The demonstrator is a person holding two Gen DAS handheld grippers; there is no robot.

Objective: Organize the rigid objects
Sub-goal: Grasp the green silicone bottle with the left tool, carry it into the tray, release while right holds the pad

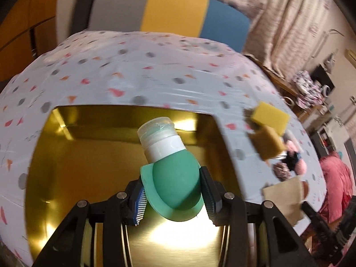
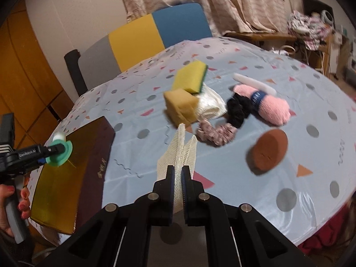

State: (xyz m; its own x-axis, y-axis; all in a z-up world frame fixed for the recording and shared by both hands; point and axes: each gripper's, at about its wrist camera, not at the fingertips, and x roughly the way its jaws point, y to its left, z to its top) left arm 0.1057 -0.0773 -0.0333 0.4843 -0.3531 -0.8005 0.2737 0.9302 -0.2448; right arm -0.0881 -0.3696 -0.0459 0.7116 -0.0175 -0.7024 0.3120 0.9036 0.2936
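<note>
Left gripper (image 1: 174,192) pinches a green bottle (image 1: 175,178) over the gold box (image 1: 66,155); only the right view shows the right gripper (image 2: 177,184) pinching mesh (image 2: 178,155), lower centre.

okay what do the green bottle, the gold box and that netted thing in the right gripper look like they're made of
Green bottle: probably soft silicone, matte, with a flat seam flange; white collar and clear cap look like hard plastic.
Gold box: mirror-glossy gold lining with bright reflections, foil-laminated card or metal; I can't tell which.
Cream mesh: open woven netting, limp and folded, likely synthetic fibre, pinched in the right gripper.

Home, curtains (image 2: 222,2), cluttered shelf (image 2: 311,29)
</note>
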